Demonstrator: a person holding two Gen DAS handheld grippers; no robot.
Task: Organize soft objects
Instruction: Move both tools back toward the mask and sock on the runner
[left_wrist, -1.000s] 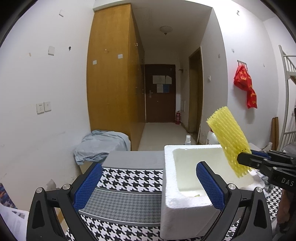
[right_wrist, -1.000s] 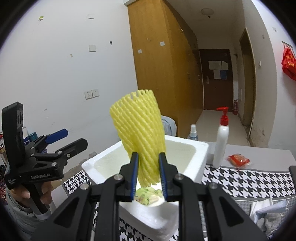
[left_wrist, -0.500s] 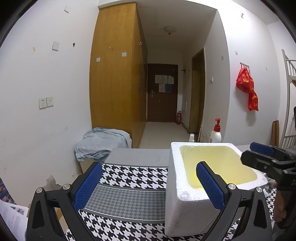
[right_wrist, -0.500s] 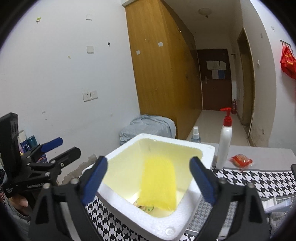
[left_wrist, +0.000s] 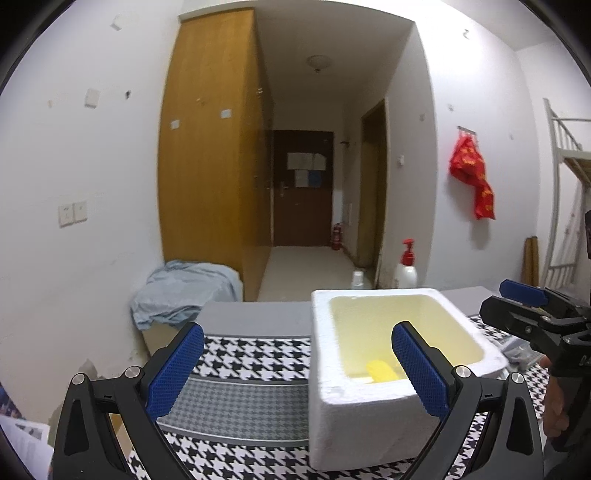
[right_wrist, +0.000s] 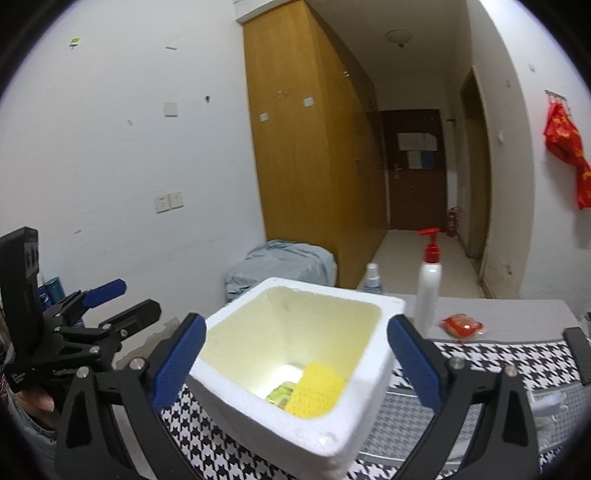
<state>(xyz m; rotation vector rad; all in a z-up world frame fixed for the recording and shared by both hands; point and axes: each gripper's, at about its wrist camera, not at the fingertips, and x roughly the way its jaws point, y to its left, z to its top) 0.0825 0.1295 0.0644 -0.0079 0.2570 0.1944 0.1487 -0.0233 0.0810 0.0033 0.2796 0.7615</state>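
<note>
The yellow foam net (right_wrist: 314, 384) lies at the bottom of the white foam box (right_wrist: 332, 439), leaning on the wall nearest the right tool (right_wrist: 295, 354), its long axis running up that wall. It looks feather-light, soft and springy — best pinched across the middle. Both the right tool and the left tool (left_wrist: 295, 365) are spread wide, holding nothing.

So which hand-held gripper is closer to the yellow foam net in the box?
Right hand-held gripper, open above the yellow foam net; left hand-held gripper is beside the foam box.
</note>
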